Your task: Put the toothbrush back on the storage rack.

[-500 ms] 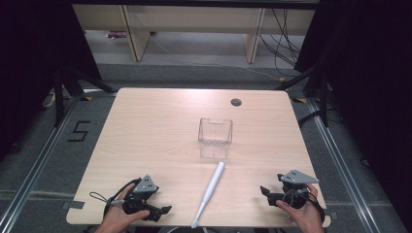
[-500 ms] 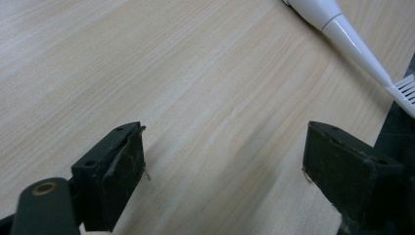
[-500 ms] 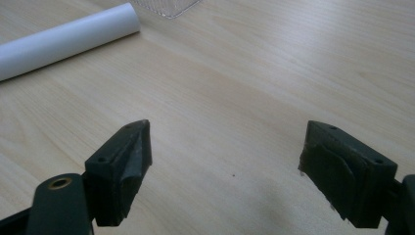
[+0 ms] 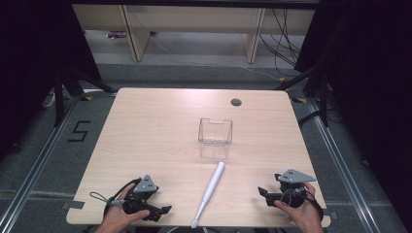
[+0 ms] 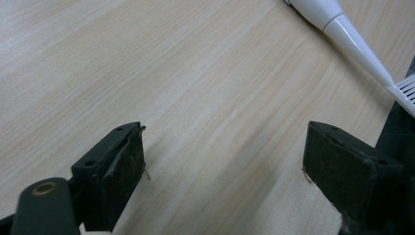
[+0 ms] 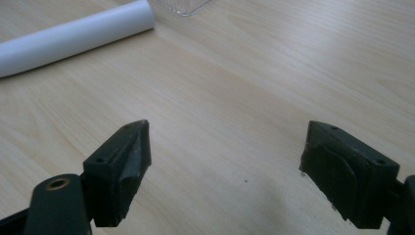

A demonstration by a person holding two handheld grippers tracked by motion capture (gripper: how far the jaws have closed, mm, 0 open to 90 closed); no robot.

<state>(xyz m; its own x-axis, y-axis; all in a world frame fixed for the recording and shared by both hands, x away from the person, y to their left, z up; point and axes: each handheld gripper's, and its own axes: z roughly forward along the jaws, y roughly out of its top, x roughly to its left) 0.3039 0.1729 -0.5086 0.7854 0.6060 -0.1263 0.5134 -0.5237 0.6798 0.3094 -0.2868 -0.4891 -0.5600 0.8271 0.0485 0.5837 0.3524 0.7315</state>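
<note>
White plastic, a toothbrush [image 4: 209, 193] lies untouched between the left gripper [image 4: 163, 210] and right gripper [image 4: 263, 191], both spread wide and empty. The pickup is judged not yet begun; one gripper must be brought inward around the handle.

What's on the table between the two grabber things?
The white toothbrush lies between the left gripper and the right gripper, on the table, seen in the high view.

Toothbrush [image 4: 209, 193] on table [image 4: 145, 126] between left gripper [image 4: 163, 211] and right gripper [image 4: 262, 191], container [image 4: 215, 131] behind it
</note>
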